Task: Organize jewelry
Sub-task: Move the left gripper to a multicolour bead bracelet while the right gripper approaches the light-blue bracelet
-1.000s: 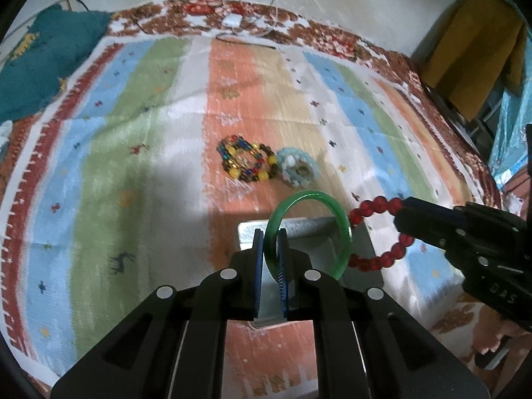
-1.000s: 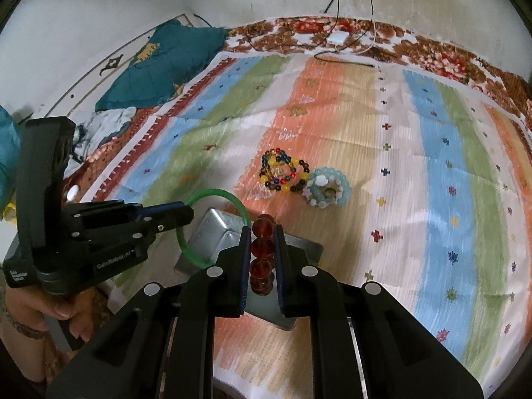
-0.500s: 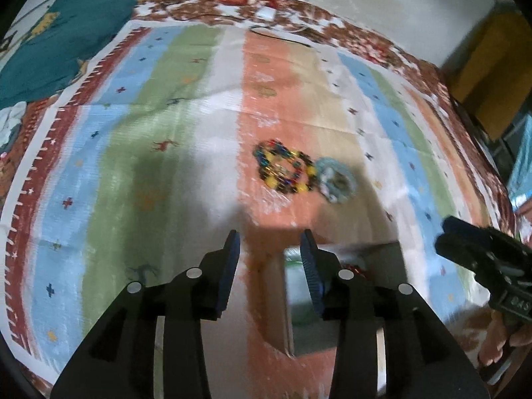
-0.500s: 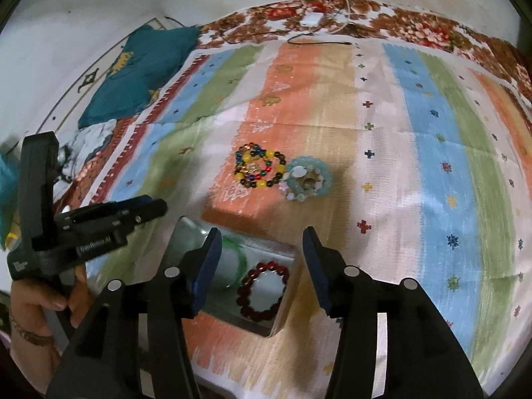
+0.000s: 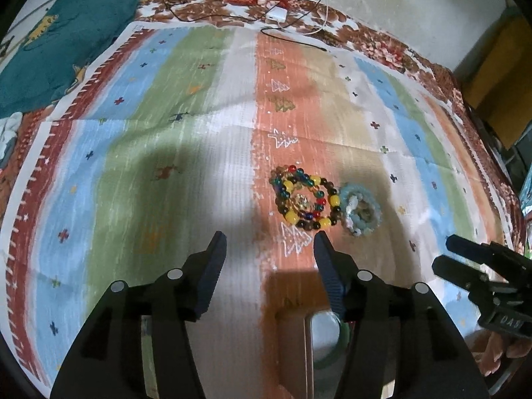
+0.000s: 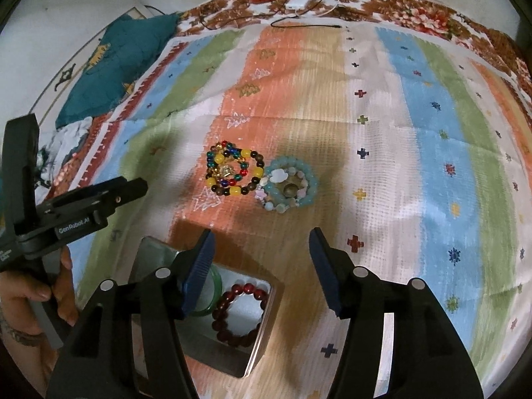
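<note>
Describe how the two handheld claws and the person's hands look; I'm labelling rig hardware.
Both claws are matte black plastic with blue ribbed pads and round silver screw heads: the left claw, the right claw. Seen from the right wrist, the left claw's body carries white "GenRobot.AI" lettering. The left hand is bare-skinned, with a dark band or marking at the wrist. No cables show.

On the side of your left gripper (image 6: 79, 206), seen from the right wrist camera off to the left of your right jaws, white lettering reads "GenRobot.AI". A second, smaller white marking sits further back on the same body near your hand, too small to read. From the left wrist camera, your right gripper (image 5: 482, 272), off to the right of your left jaws, carries raised letters on its underside that look like "DAS", seemingly upside down and partly cut off. Nothing else is legible.
</note>
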A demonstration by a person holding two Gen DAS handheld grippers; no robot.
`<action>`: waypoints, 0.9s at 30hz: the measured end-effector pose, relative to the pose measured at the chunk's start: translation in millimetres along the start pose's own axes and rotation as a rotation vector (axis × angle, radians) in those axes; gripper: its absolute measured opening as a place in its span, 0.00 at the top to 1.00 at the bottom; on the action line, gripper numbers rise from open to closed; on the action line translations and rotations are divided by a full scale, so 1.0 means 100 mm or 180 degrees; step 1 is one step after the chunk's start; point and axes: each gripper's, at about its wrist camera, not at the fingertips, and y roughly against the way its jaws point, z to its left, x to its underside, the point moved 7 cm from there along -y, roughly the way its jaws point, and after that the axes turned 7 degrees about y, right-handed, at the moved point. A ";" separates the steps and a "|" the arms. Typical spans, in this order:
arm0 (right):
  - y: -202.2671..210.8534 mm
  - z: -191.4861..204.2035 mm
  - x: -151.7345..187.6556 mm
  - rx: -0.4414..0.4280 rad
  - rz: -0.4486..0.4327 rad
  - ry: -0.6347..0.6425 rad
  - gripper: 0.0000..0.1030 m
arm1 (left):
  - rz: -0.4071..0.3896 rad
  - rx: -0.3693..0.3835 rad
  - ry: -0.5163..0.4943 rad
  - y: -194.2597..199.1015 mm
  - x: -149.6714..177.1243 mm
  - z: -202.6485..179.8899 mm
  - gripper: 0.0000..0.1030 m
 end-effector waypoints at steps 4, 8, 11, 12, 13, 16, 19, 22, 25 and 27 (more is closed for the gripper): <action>-0.13 -0.02 -0.02 0.0017 0.0090 0.0014 0.43 | 0.0025 0.0014 0.0026 -0.11 -0.10 0.01 0.46; -0.25 -0.06 -0.04 0.0026 0.0175 0.0008 0.43 | 0.0049 0.0009 0.0023 -0.22 -0.17 0.02 0.46; -0.31 -0.09 -0.06 0.0019 0.0203 -0.0026 0.43 | 0.0077 0.0026 0.0035 -0.30 -0.22 0.02 0.46; -0.34 -0.11 -0.07 0.0020 0.0214 -0.0037 0.43 | 0.0088 0.0037 0.0038 -0.33 -0.23 0.01 0.46; -0.36 -0.12 -0.08 0.0023 0.0222 -0.0040 0.43 | 0.0093 0.0042 0.0037 -0.35 -0.24 0.01 0.46; -0.41 -0.14 -0.10 0.0031 0.0247 -0.0046 0.43 | 0.0102 0.0049 0.0024 -0.39 -0.27 0.00 0.46; -0.45 -0.16 -0.12 0.0047 0.0264 -0.0046 0.43 | 0.0121 0.0049 0.0007 -0.44 -0.29 -0.01 0.45; -0.50 -0.18 -0.13 0.0055 0.0289 -0.0061 0.43 | 0.0145 0.0038 -0.0020 -0.50 -0.30 -0.01 0.45; -0.56 -0.20 -0.14 0.0036 0.0322 -0.0100 0.43 | 0.0170 0.0034 -0.0049 -0.57 -0.32 -0.02 0.45; -0.59 -0.22 -0.14 0.0029 0.0336 -0.0125 0.43 | 0.0181 0.0013 -0.0054 -0.62 -0.33 -0.01 0.45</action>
